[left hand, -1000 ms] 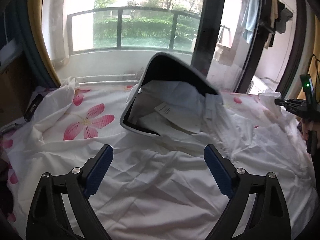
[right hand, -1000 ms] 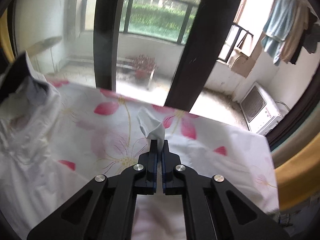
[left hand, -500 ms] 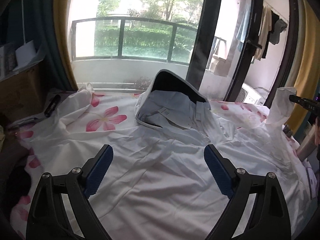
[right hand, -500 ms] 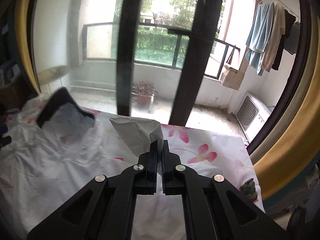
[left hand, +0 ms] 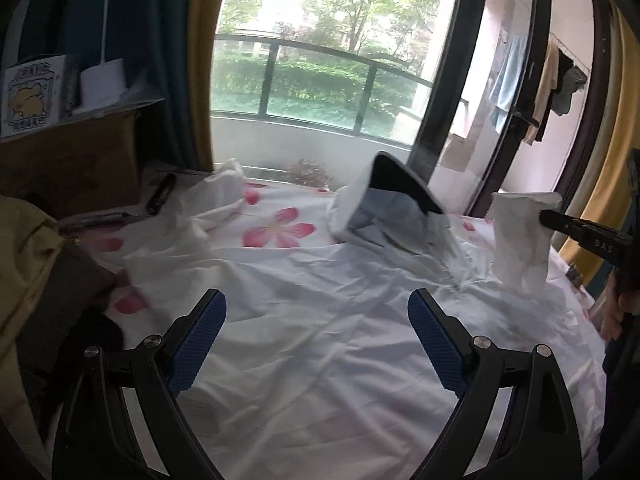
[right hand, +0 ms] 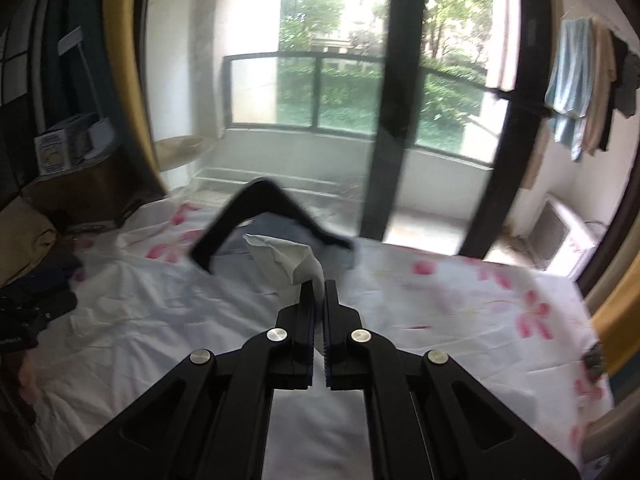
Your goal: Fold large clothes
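A large white garment [left hand: 340, 320] lies spread over a bed with a pink-flowered sheet [left hand: 280, 232]. Its dark-lined collar [left hand: 400, 196] stands up at the far side. My left gripper [left hand: 318, 340] hangs open above the garment's body, nothing between its blue pads [left hand: 200, 340]. My right gripper [right hand: 319, 286] is shut on a white sleeve end [right hand: 288, 258], lifted off the bed. From the left wrist view the right gripper [left hand: 546, 218] comes in from the right, with the sleeve [left hand: 520, 244] hanging from it beside the collar [right hand: 260, 212].
A cardboard box [left hand: 72, 164] and a pile of dark and tan clothes [left hand: 48, 272] crowd the bed's left side. A black object [left hand: 160, 194] lies near the box. A dark door frame [right hand: 384, 120] and yellow curtains [right hand: 124, 80] stand behind the bed. A hand [left hand: 616, 312] shows at right.
My right gripper has lifted the sleeve off the sheet and carried it toward the collar. Still open, my left gripper has drawn back, bringing the box and clothes pile on the left into view.
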`<state>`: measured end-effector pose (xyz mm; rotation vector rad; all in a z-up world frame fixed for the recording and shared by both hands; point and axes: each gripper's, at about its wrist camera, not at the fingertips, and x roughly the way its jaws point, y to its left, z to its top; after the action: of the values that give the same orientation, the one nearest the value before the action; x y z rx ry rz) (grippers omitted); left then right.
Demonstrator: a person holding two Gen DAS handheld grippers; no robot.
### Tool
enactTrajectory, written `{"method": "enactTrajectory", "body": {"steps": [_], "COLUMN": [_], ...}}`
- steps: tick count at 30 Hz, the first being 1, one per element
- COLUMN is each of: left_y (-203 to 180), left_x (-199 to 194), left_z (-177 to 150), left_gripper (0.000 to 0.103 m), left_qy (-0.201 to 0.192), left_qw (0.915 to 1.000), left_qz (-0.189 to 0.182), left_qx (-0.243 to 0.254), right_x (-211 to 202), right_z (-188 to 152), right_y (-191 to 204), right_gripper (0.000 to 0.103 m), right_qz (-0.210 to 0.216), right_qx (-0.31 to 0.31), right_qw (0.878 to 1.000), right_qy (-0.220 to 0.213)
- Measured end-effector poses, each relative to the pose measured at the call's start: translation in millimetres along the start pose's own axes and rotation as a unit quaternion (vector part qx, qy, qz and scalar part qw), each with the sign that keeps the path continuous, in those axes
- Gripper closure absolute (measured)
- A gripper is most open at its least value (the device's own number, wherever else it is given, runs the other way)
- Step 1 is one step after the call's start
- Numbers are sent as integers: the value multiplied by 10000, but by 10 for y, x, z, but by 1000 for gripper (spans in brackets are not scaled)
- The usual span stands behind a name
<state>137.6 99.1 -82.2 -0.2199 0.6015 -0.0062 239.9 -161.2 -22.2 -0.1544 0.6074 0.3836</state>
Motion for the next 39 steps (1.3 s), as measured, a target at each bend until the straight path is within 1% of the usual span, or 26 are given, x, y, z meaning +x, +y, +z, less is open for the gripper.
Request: {"method": "enactTrajectory", "body": {"steps": [3, 6, 8, 11, 12, 14, 15, 16, 17, 19, 20, 24, 26, 28, 32, 33, 34, 37, 39], "left_y": [140, 211, 239, 253, 246, 224, 208, 185, 160, 86, 53, -165, -302, -485, -751, -793, -830, -869, -885], "left_x": [-12, 0, 24, 86, 104, 134, 147, 170, 196, 254, 289, 496, 580, 697, 944, 999, 1059, 1213, 1212], "left_z": [39, 61, 61, 57, 54, 51, 48, 48, 44, 35, 24, -36, -69, -104, -183, -207, -234, -323, -357], "left_gripper": [9, 9, 9, 9, 9, 9, 9, 9, 9, 9, 9, 9, 9, 9, 10, 14, 21, 34, 34], "left_qy": [15, 33, 95, 209, 247, 292, 305, 323, 349, 414, 450, 750, 862, 984, 1233, 1300, 1388, 1666, 1587], "left_qw": [10000, 10000, 10000, 9998, 9997, 9996, 9995, 9995, 9994, 9991, 9989, 9966, 9950, 9926, 9877, 9864, 9847, 9790, 9783], "left_qz": [13, 39, 26, 46, 39, 39, 49, 60, 59, 3, -23, -227, -319, -411, -441, -427, -392, -226, -138], "left_qx": [-50, -32, -10, 4, 12, 17, 21, 24, 32, 74, 98, 264, 401, 580, 850, 911, 973, 1150, 1327], "right_x": [204, 389, 521, 641, 708, 751, 744, 731, 686, 561, 504, 300, 221, 130, 84, 65, 56, 73, 75], "right_z": [-21, -112, -233, -390, -459, -539, -577, -610, -643, -682, -697, -795, -845, -917, -1024, -1048, -1076, -1092, -1116], "right_y": [291, 548, 731, 887, 925, 962, 968, 960, 948, 874, 831, 425, 132, -220, -814, -979, -1163, -1490, -1670], "right_gripper": [101, 101, 101, 100, 99, 85, 56, 29, 25, 24, 24, 24, 24, 24, 24, 24, 24, 24, 24], "right_qz": [218, 470, 691, 863, 928, 1091, 1224, 1348, 1448, 1612, 1618, 1280, 985, 573, -148, -332, -552, -995, -1351], "right_qx": [-16, -3, -36, -60, -87, -131, -107, -51, 18, 78, 84, 255, 404, 504, 741, 806, 881, 1029, 1036], "right_qw": [9997, 9984, 9962, 9931, 9909, 9874, 9852, 9834, 9822, 9801, 9802, 9859, 9890, 9921, 9915, 9903, 9886, 9834, 9789], "right_qy": [113, 319, 535, 795, 967, 1143, 1196, 1213, 1192, 1158, 1142, 1045, 1025, 999, 1063, 1078, 1085, 1113, 1130]}}
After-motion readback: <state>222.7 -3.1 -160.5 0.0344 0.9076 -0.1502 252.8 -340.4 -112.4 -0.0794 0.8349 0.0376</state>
